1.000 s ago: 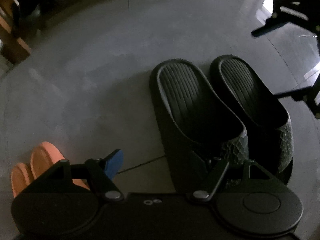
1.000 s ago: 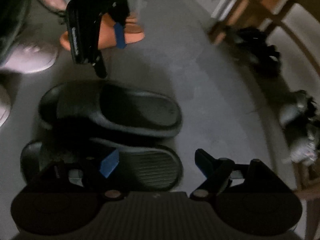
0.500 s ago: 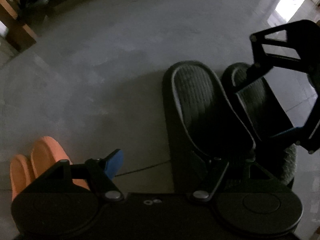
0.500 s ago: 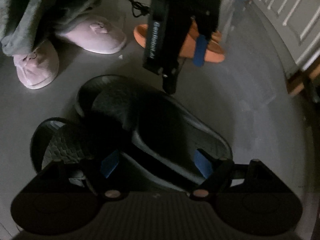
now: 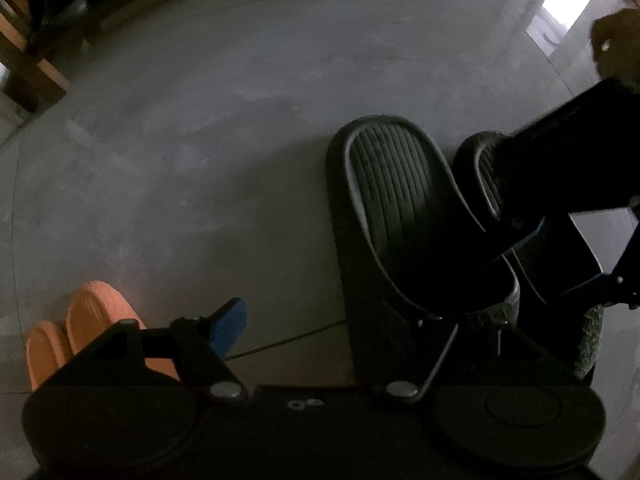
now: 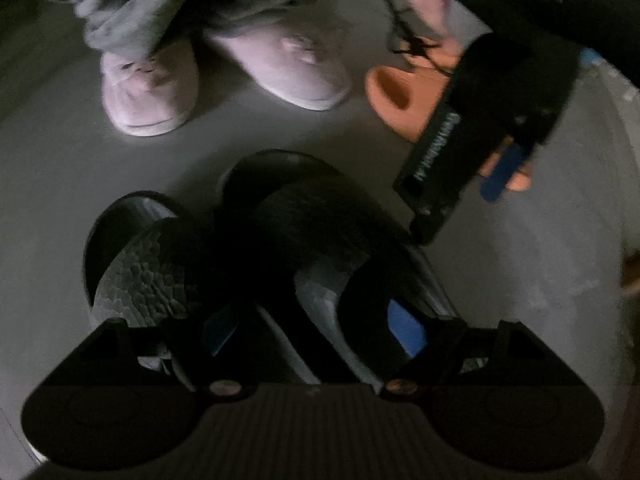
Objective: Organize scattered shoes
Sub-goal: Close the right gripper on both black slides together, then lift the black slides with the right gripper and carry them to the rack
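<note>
Two black slides lie side by side on the grey floor, the left one (image 5: 400,208) ribbed, the right one (image 5: 588,344) mostly under my right gripper (image 5: 560,264). In the right wrist view that gripper (image 6: 312,330) straddles the slides' adjoining inner walls, one blue pad over each footbed. Its jaws are closing, with a gap still showing at the pads. My left gripper (image 5: 334,326) hangs open over the left slide's outer edge, its blue-padded finger (image 5: 228,320) above bare floor. A pair of orange slippers (image 5: 96,312) sits at the lower left.
A person's feet in pink slippers (image 6: 152,88) stand just beyond the black slides, with the orange slippers (image 6: 396,88) beside them. A thin cable (image 5: 288,340) runs across the floor. Wooden furniture (image 5: 32,64) and dark shoes stand at the far left.
My right gripper rolled around and came down onto the two black slides, and its jaws narrowed. The left gripper stayed where it was, still open.
</note>
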Demonstrator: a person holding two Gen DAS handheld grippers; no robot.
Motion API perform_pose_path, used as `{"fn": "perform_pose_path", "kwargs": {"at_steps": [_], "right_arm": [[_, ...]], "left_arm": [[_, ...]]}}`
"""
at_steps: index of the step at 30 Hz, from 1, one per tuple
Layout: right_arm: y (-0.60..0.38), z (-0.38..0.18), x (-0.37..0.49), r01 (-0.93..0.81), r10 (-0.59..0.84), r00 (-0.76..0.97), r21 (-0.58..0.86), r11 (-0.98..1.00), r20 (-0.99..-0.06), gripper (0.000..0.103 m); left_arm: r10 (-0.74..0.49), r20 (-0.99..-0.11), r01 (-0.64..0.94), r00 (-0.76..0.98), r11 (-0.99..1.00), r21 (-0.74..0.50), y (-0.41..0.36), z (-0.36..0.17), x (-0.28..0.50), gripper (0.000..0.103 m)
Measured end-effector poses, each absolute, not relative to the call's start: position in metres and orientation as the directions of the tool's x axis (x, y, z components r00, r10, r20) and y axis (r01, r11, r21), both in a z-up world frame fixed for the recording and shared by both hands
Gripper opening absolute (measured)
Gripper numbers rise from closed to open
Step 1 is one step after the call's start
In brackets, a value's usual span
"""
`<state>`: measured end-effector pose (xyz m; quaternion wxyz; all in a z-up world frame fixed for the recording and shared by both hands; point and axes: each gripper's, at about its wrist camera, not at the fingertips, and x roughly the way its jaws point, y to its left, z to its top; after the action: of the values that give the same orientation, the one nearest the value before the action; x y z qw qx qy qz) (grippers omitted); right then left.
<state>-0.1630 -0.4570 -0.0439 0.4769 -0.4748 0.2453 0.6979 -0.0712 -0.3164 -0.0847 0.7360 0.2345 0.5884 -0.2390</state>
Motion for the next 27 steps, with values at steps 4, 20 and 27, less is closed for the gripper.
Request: {"fn": "perform_pose_path", "kwargs": {"at_steps": [4,20,27], "right_arm": [[-0.451,-0.049,-0.154,-0.893,0.402,-0.194,-0.008,-0.45,-0.895,0.046],[-0.494,-0.067,-0.099,-0.426,0.308,0.586,0.039,0.904,-0.749,0.032],[-0.464,-0.073,-0.116,0.048,-0.014,0.72,0.031,0.998,-0.693,0.056]], "left_arm": [[-0.075,-0.98,0.604,0.185,0.795,0.053,-0.311,-0.085,-0.068,0.074],[-0.056,-0.941,0.419,0.334,0.903,0.095,-0.263,-0.049,-0.023,0.074],[-0.09,-0.946,0.426,0.31,0.903,0.054,-0.257,-0.052,-0.018,0.074]]}}
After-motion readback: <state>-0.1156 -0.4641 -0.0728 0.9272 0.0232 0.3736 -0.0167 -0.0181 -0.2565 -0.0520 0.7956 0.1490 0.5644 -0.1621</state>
